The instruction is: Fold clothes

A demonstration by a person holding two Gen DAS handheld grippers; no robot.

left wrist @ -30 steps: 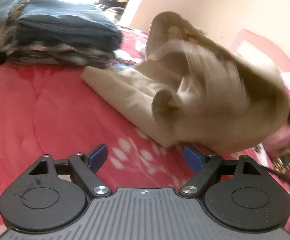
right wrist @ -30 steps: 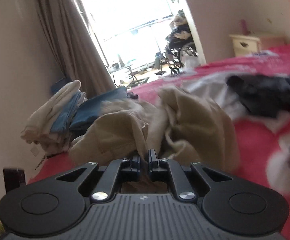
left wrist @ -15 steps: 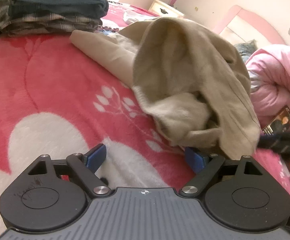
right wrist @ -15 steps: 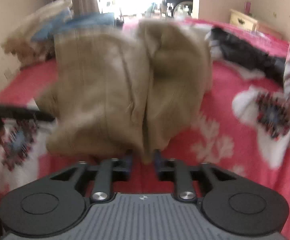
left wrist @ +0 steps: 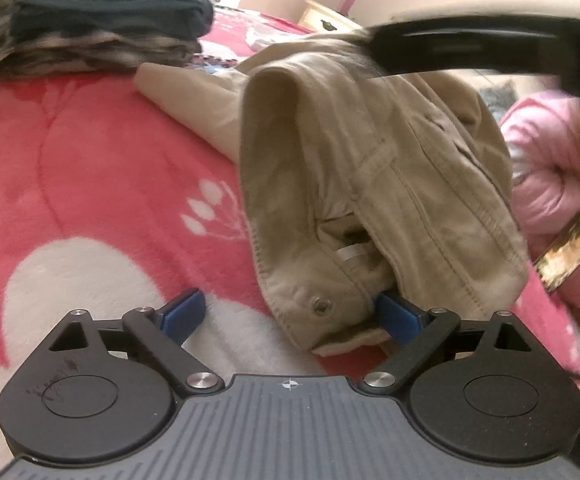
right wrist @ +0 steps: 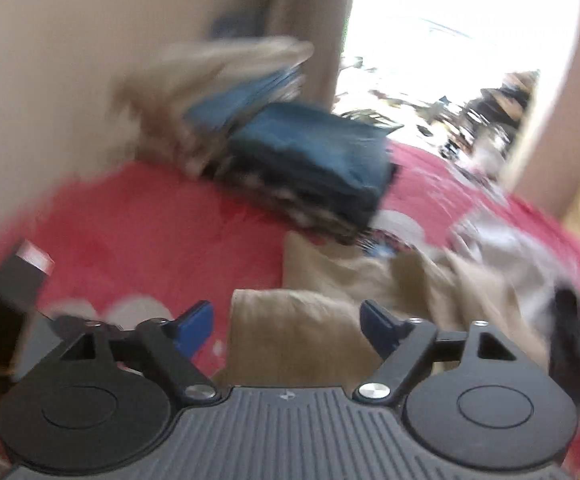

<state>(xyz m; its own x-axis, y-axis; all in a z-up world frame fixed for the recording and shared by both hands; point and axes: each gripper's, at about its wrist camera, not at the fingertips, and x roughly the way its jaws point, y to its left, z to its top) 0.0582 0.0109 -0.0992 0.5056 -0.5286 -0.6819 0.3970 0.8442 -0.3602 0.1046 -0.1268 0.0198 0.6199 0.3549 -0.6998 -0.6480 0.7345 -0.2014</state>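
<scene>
- Leftmost in the left wrist view, a stack of folded clothes [left wrist: 102, 28] sits at the far edge of the red blanket [left wrist: 90, 168], with a dark blue piece on top.
- Nearer the camera, the left gripper [left wrist: 290, 316] has its jaws spread wide; they have just been opening further. The waistband corner of the khaki trousers [left wrist: 354, 184], with its metal button, lies between them, and the right blue pad is just beside the cloth, not pressing it.
- Those trousers lie heaped on the blanket, one leg stretching back towards the stack.
- Further right, a blurred black bar crosses the top of the view, and a pink quilted cover [left wrist: 558, 184] lies beyond the trousers.
- Seen from the right wrist, which is blurred, the right gripper [right wrist: 286, 326] has jaws that stand apart, having just been opening; a fold of the khaki trousers [right wrist: 294, 336] lies below the gap, with neither pad touching it.
- Behind it the folded stack [right wrist: 310, 164] rests near the wall, and a pale grey garment [right wrist: 502, 248] lies to the right.
</scene>
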